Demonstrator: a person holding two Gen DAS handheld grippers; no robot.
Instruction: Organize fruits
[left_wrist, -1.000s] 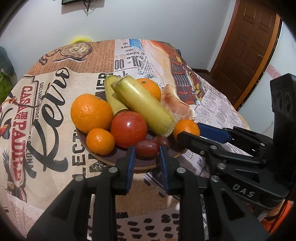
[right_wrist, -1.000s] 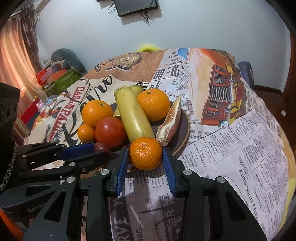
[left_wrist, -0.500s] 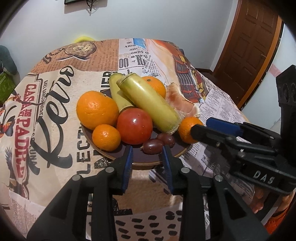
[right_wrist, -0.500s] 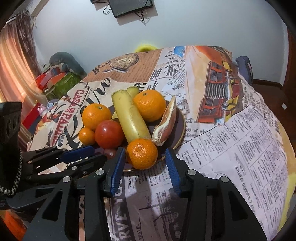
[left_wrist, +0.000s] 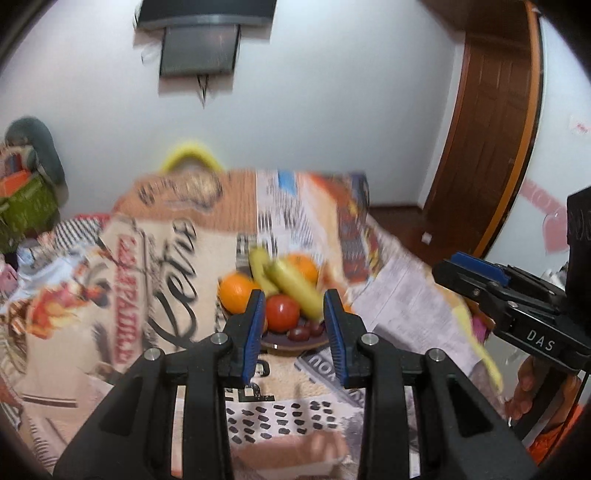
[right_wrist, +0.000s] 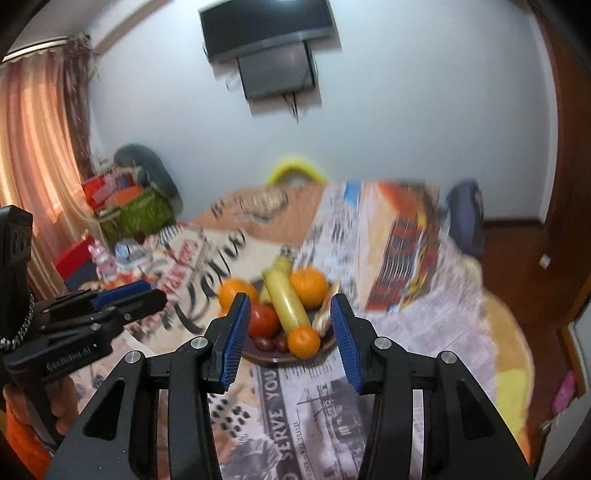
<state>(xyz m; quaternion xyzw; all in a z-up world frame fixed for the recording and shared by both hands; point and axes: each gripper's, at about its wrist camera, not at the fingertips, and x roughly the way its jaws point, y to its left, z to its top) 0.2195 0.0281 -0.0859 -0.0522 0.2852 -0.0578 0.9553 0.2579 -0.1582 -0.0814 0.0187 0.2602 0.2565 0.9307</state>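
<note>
A dark round plate (right_wrist: 325, 349) (left_wrist: 291, 348) sits on the newspaper-print tablecloth and holds the fruit: oranges (right_wrist: 309, 282) (left_wrist: 236, 291), a small mandarin (right_wrist: 303, 342) at the plate's front edge, a red tomato (right_wrist: 263, 320) (left_wrist: 282, 313), yellow-green bananas (right_wrist: 286, 299) (left_wrist: 293, 286), dark grapes (right_wrist: 271, 343) (left_wrist: 303, 331) and a peeled citrus piece (right_wrist: 325, 314). My left gripper (left_wrist: 294, 334) is open and empty, held back from the plate. My right gripper (right_wrist: 288, 338) is open and empty, also back from the plate. Each gripper shows in the other's view, the right gripper (left_wrist: 480, 275) and the left gripper (right_wrist: 118, 295).
The table (right_wrist: 424, 332) fills the middle of both views. A yellow chair back (right_wrist: 295, 168) stands behind it by the white wall. A TV (right_wrist: 266, 29) hangs above. Bags and clutter (right_wrist: 129, 206) are at the left; a wooden door (left_wrist: 495, 122) is at the right.
Both grippers have pulled back and tilted up from the plate. The right gripper has opened off the small mandarin, which now lies at the plate's front edge. The left gripper has opened wider.
</note>
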